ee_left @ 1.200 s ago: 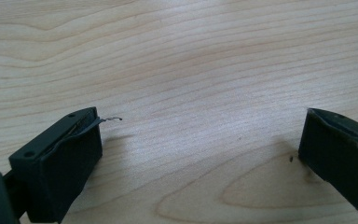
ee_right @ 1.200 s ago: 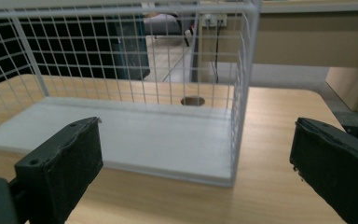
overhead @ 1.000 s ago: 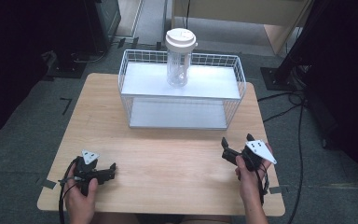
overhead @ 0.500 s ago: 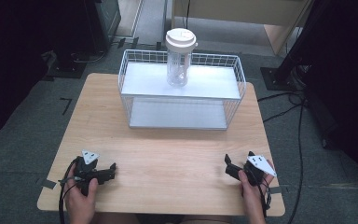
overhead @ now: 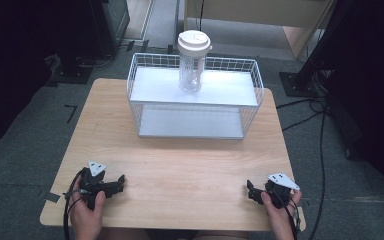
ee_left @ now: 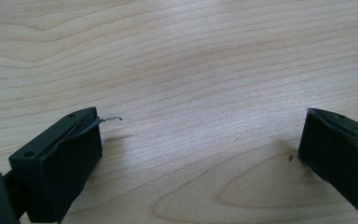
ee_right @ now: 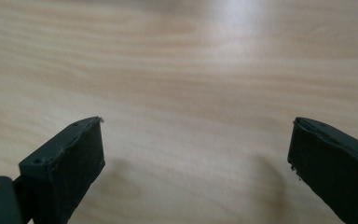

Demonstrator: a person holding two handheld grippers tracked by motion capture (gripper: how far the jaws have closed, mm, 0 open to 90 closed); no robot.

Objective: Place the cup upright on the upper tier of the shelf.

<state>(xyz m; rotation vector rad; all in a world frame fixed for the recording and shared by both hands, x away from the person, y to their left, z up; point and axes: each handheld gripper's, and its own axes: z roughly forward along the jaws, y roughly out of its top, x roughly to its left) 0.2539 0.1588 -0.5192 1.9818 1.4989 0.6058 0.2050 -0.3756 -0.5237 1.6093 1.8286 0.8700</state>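
A clear plastic cup (overhead: 192,70) with a white lid stands upright on the top shelf of a white wire rack (overhead: 145,107) at the back of the wooden table (overhead: 180,165). My left gripper (overhead: 121,182) rests at the table's front left, held in a hand, jaws open and pointing right. In the left gripper view my left gripper (ee_left: 200,140) has only bare wood between its jaws. My right gripper (overhead: 250,191) sits low at the front right, pointing left. Its jaws (ee_right: 196,144) have just been closing a little, stand wide open, and hold nothing.
The rack has a lower shelf, open toward me. Black stands and cables lie on the grey floor around the table, with a cable (overhead: 320,150) trailing along the right side. Bare wood stretches between the two grippers.
My right gripper has come down and toward the table's front edge and now sits low over the wood. The left gripper, the cup and the rack have not moved.
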